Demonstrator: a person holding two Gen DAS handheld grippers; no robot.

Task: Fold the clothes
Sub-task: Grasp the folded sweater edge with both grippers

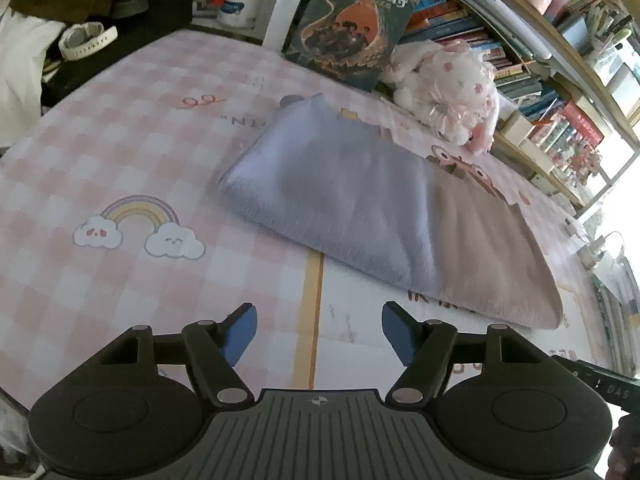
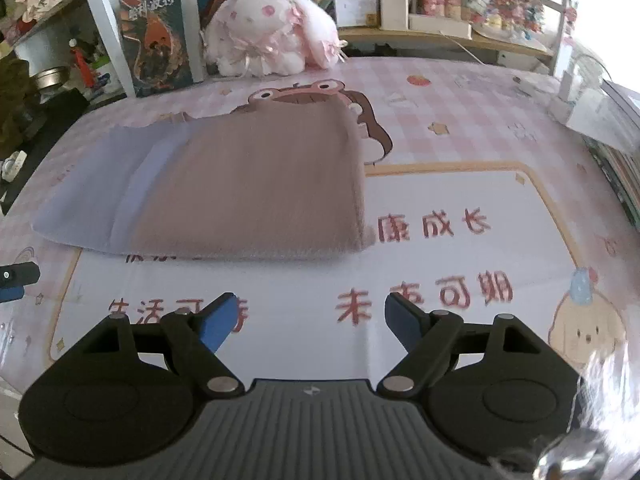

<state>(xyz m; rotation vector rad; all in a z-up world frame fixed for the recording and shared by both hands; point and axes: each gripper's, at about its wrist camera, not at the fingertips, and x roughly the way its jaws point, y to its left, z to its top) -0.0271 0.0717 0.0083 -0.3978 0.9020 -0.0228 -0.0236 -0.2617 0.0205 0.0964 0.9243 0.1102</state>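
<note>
Worktop [image 2: 460,208] under a pink checked cartoon mat fills both views, shelves of books behind it. Folded garment [image 2: 224,192], a flat two-tone slab, lavender on one end and dusty pink on the other, lies on the mat at centre-left of the right wrist view and centre-right of the left wrist view. Its long axis runs across the frame in the right view, near edge roughly parallel to the tools' line; in the left view it slants from upper centre down to lower right. Plush toy [image 2: 268,28] and an upright book [image 2: 160,40] sit beyond the far edge, apart from the cloth. Left tool [image 1: 318,334]: blue pads apart, nothing between them, garment ahead and to the right. Right tool [image 2: 310,322]: pads apart, empty, garment ahead and slightly left. Both hang clear of the near edge, not touching. Judged: right tool faces the pink end, left the lavender end; neither plainly nearer.
</note>
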